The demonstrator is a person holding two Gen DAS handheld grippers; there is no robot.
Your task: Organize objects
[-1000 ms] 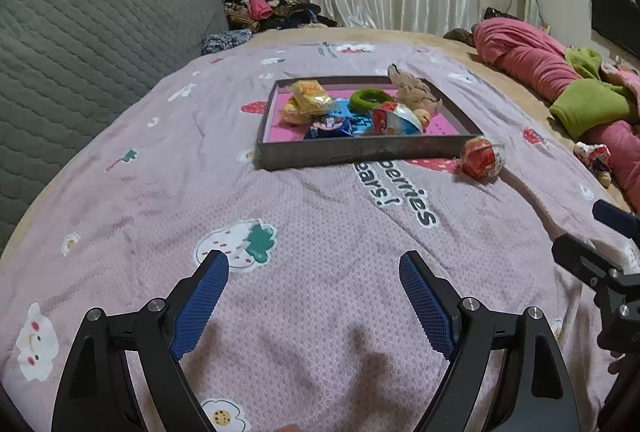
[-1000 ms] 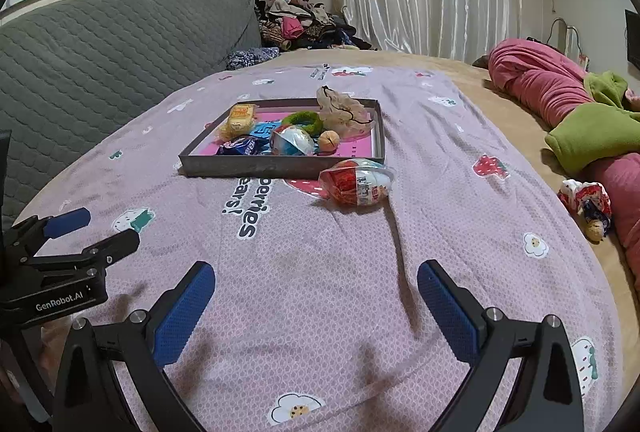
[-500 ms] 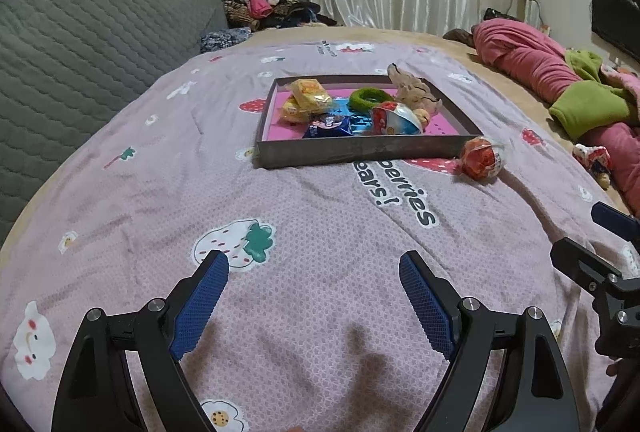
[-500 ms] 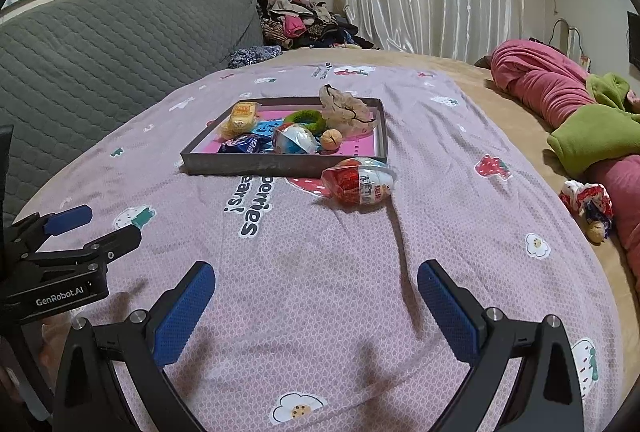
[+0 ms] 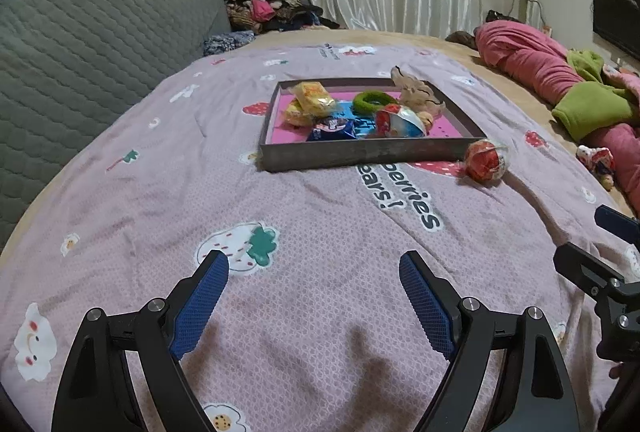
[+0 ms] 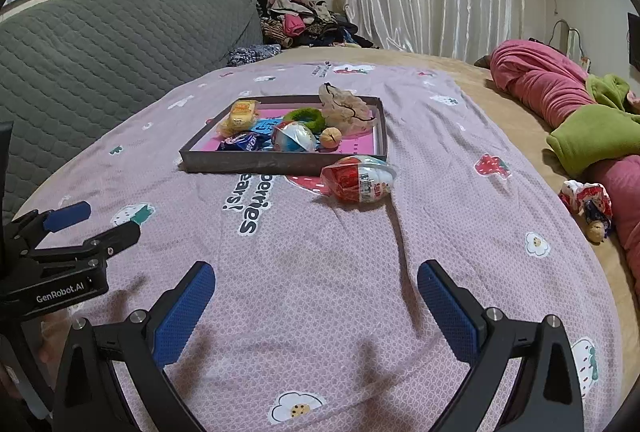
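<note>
Both hand-held grippers, the left hand-held gripper [image 5: 314, 296] and the right hand-held gripper [image 6: 316, 298], are held spread and empty above the bedspread [image 6: 320, 272], well short of the objects, presumably so that the scene is surveyed before a reach. A shallow tray [image 6: 280, 162] lies on the bed and already holds a yellow packet [image 6: 240, 114], a green ring [image 6: 306, 117] and other wrapped snacks. One red-and-white egg-shaped packet [image 6: 358, 178] is left outside, just beside the tray's near right corner, and is judged the remaining item. Wrapper print is too small to be read; the tray's floor is largely covered by its contents.
</note>
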